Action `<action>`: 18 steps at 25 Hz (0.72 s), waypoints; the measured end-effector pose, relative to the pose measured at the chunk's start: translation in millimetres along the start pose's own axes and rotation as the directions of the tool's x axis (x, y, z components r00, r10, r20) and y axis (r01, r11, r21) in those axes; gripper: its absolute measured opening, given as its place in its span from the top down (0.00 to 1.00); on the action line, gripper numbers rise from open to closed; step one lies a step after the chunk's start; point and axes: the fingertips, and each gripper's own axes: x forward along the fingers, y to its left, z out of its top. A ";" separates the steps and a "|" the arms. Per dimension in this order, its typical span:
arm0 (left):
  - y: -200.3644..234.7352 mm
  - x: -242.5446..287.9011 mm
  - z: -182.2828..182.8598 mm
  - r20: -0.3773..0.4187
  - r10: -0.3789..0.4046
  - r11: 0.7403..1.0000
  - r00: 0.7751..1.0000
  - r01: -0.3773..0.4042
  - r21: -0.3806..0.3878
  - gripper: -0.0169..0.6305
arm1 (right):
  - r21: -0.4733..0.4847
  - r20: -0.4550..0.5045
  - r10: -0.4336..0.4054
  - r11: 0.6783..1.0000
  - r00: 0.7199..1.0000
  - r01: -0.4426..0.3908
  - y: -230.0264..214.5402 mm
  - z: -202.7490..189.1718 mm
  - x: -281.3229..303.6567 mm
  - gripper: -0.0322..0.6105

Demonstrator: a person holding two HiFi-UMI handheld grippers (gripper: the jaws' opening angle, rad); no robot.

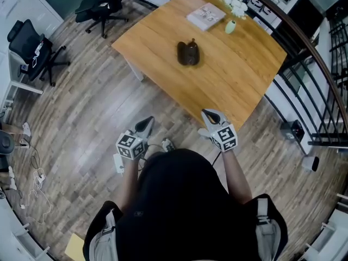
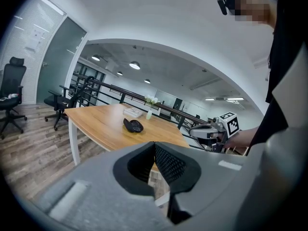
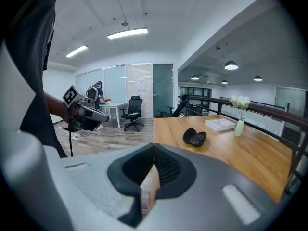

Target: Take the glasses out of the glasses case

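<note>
Dark oval glasses case (image 1: 188,53): untouched on the light wooden table (image 1: 239,86). Left gripper (image 1: 145,125) and right gripper (image 1: 211,116): clenched on nothing, well short of the case. Step judged: approach; next, reach in and part the jaws.

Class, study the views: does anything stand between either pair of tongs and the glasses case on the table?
Nothing visible does. Only bare table lies between the glasses case and the left tongs and right tongs, both held shut off the near edge. The book and vase sit beyond the case.
</note>
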 end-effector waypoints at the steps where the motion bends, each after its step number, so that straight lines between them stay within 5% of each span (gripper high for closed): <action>1: 6.8 -2.9 1.5 0.000 0.008 1.000 1.000 -0.008 -0.002 0.96 | -0.005 -0.002 0.009 1.000 1.000 -0.009 3.9 2.6 7.4 0.94; 18: 68.7 -55.9 4.9 0.018 0.124 0.990 0.992 -0.123 -0.062 0.96 | -0.059 -0.016 0.119 0.991 0.993 -0.120 40.0 36.2 82.7 0.94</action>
